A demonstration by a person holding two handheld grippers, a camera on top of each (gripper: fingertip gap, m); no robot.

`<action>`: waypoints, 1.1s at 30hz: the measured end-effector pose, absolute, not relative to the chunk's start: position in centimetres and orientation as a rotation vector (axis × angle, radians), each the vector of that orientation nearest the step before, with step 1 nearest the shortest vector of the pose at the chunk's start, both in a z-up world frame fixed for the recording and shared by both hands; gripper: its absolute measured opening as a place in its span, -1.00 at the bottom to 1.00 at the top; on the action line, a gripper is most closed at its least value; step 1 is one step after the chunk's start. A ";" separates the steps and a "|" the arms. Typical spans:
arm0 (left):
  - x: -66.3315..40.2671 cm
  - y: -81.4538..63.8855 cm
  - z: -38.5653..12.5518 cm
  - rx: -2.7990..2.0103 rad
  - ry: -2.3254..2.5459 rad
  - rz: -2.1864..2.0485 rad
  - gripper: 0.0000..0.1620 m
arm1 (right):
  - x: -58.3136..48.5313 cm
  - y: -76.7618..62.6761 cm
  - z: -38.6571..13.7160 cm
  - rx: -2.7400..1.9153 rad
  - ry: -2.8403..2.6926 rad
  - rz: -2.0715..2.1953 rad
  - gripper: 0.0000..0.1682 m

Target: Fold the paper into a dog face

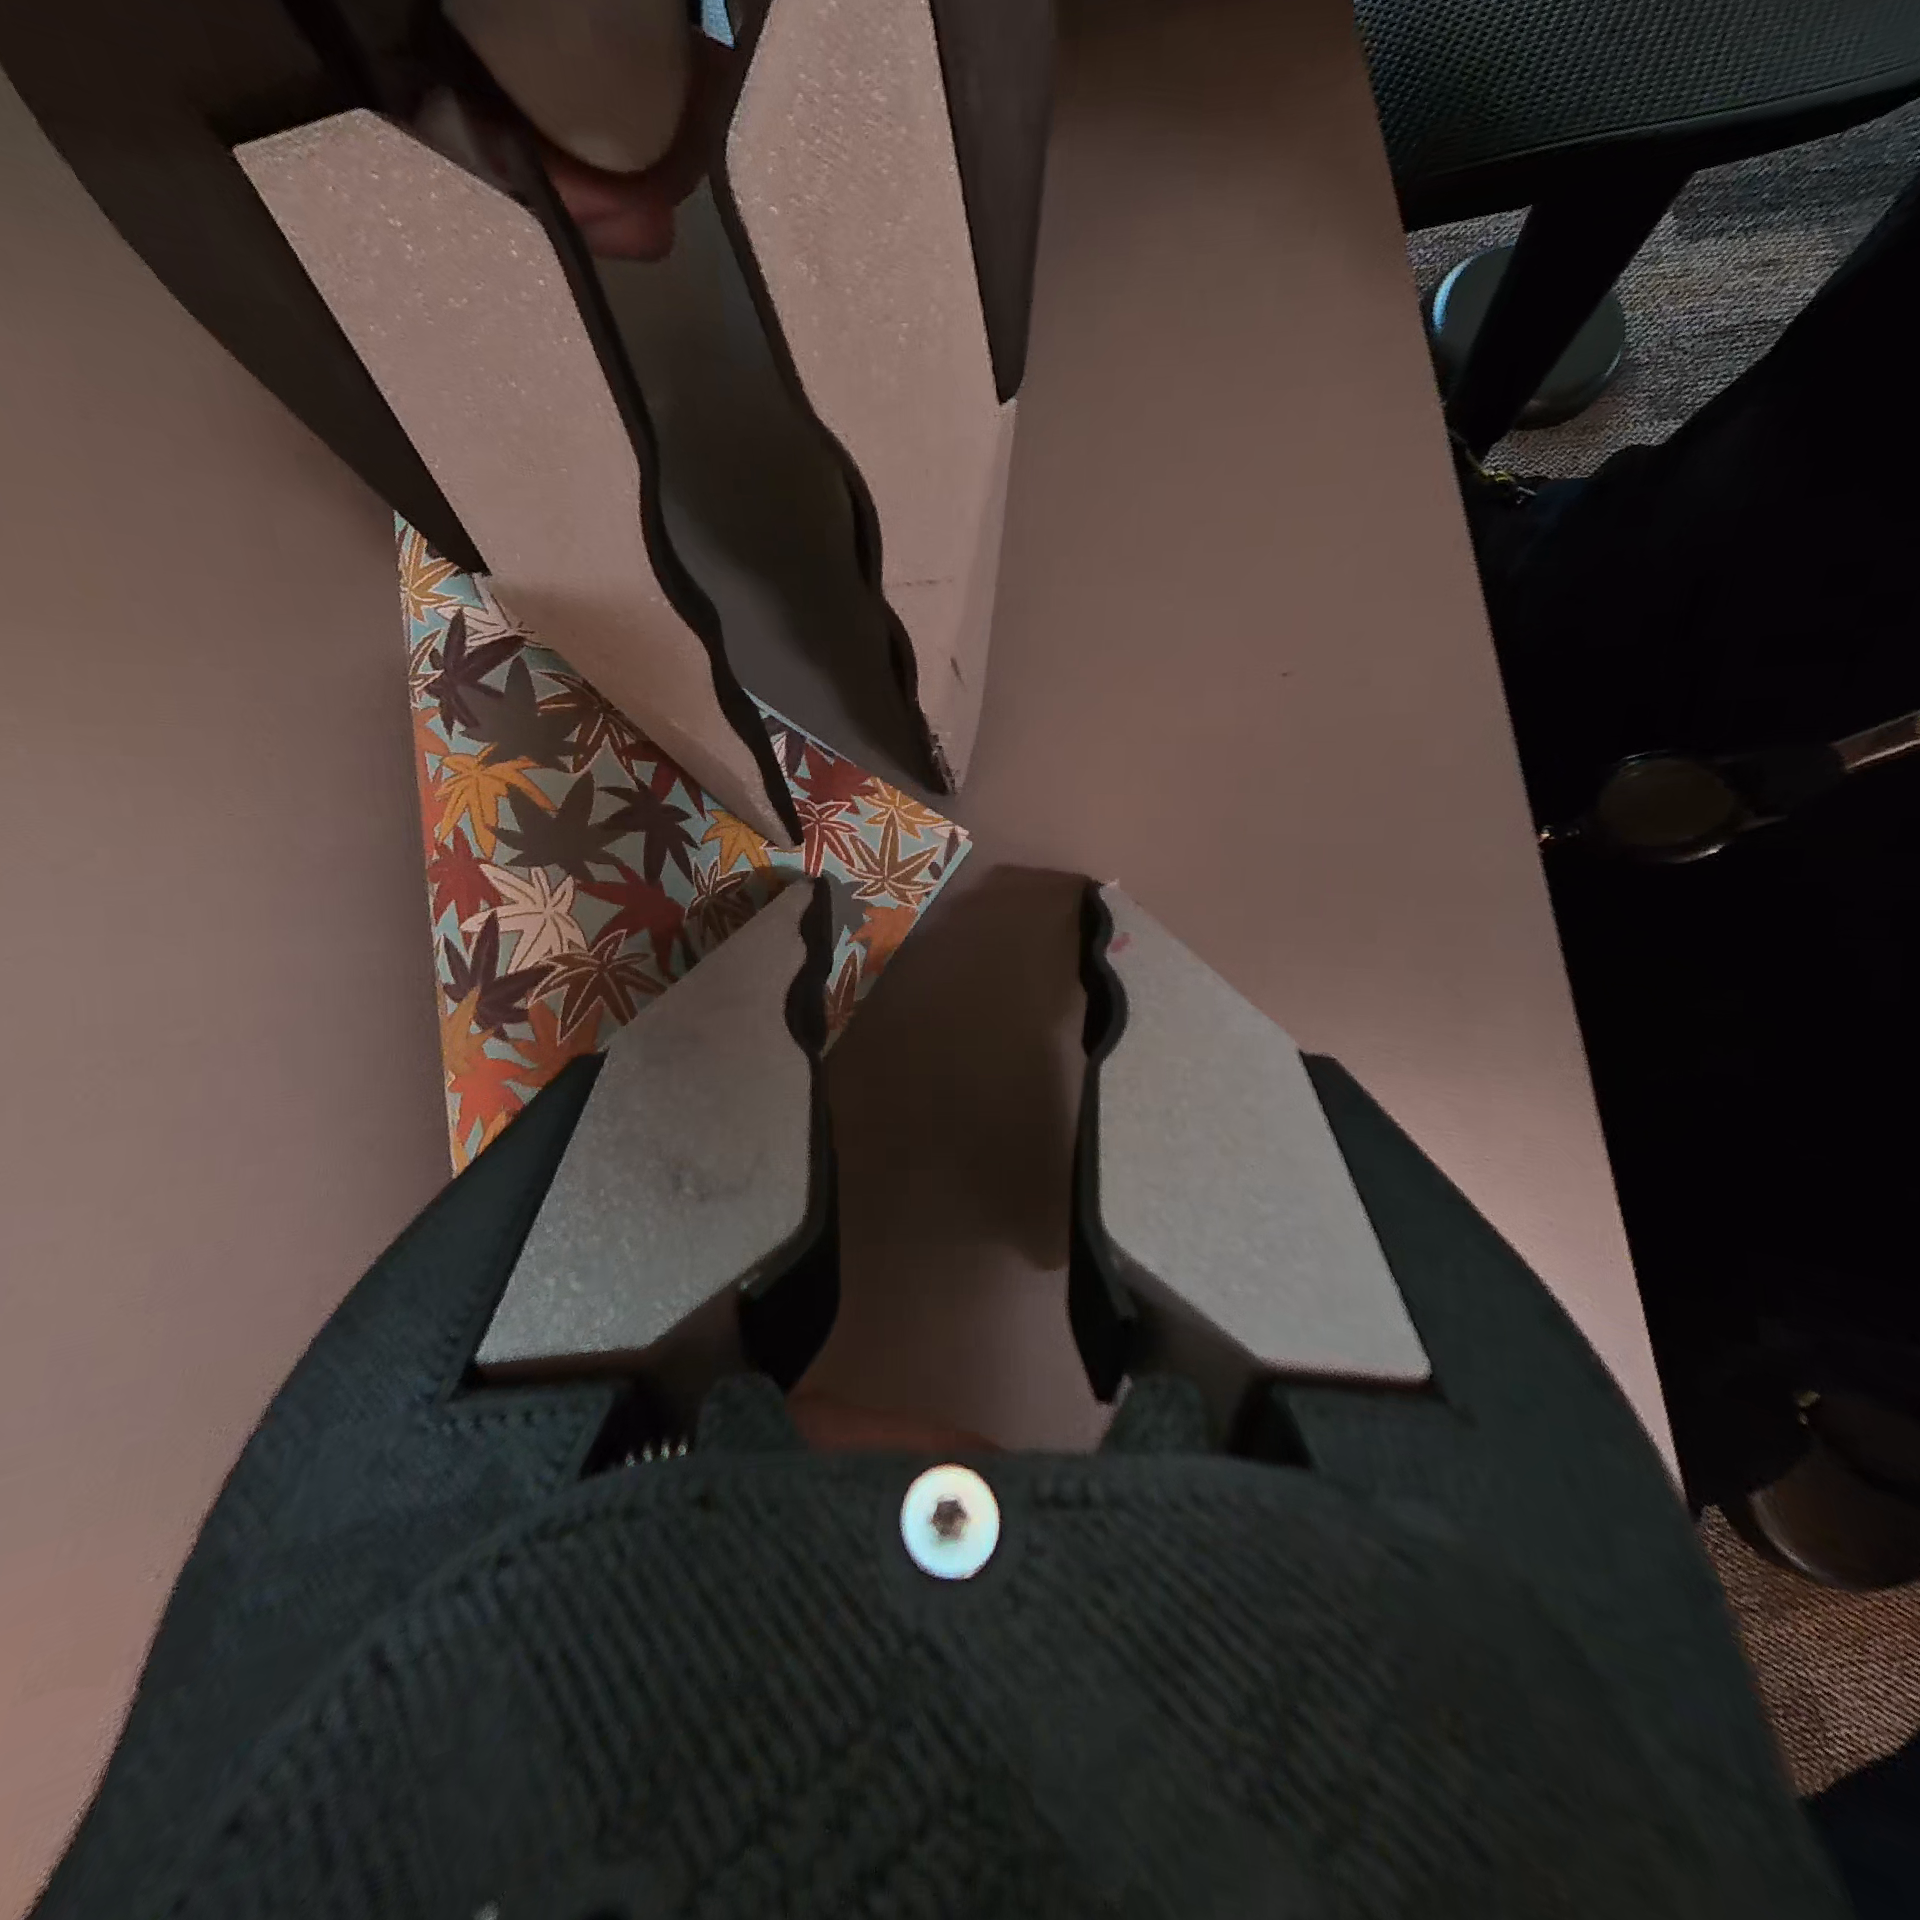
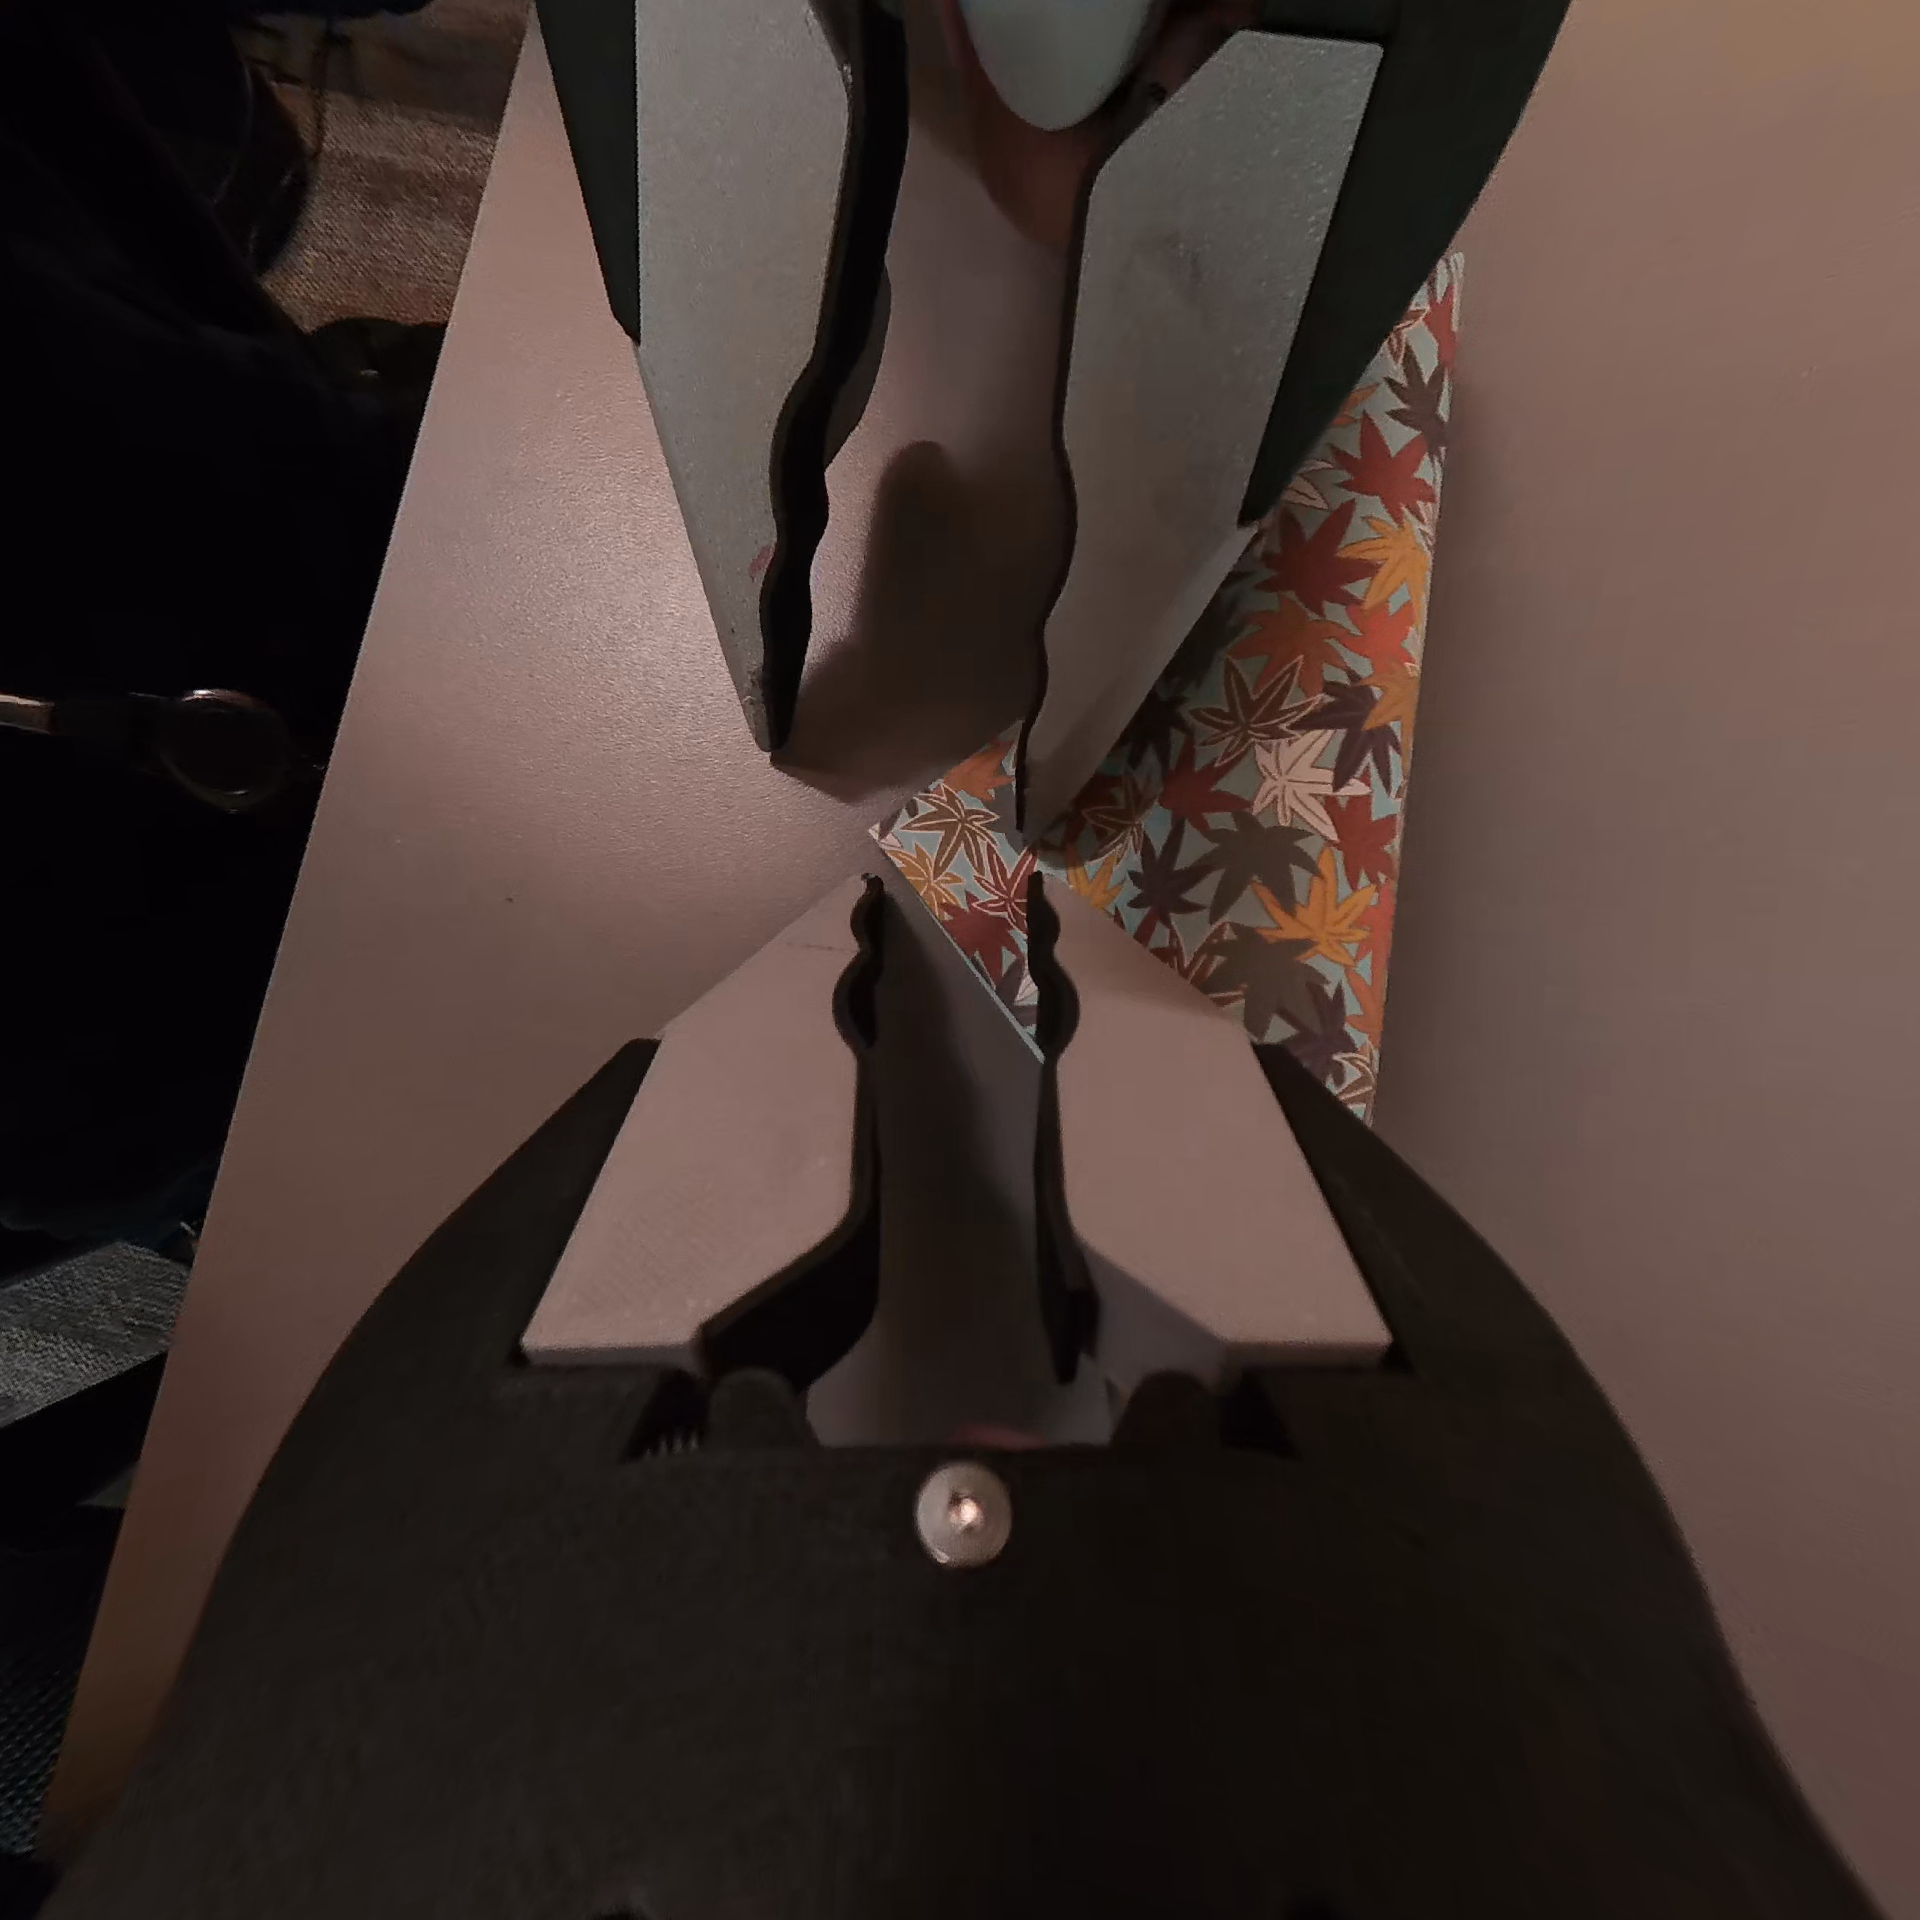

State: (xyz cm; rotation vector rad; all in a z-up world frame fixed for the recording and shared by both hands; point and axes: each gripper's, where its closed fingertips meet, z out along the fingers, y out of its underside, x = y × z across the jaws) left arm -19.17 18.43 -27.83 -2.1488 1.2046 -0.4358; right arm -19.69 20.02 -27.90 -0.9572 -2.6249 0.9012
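Pale pink table (image 1: 1247,623) holds our leaf-print paper (image 1: 540,831), folded into a triangle. Its tip points between our two tools. Our left gripper (image 1: 951,904) and right gripper (image 2: 956,894) both sit with fingers apart, each touching near that tip, equally close.

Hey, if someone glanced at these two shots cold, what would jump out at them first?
The leaf-patterned paper, a folded triangle flat on the pale table, is the only bright colour. Over its corner near the table's edge, the left gripper and the right gripper meet tip to tip, fingers apart. Dark floor and chair legs lie beyond.
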 end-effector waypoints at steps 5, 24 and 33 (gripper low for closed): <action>-19.3 18.5 -27.9 -2.154 1.183 -0.450 -0.40 | -19.7 20.0 -27.9 -0.983 -2.624 0.922 -0.73; -19.8 20.5 -23.5 -1.966 1.059 -0.412 -0.39 | -19.9 20.1 -27.8 -1.013 -2.608 0.973 -0.78; -21.2 22.6 -24.7 -2.088 0.920 -0.346 -0.38 | -19.9 20.1 -27.8 -1.014 -2.604 0.975 -0.78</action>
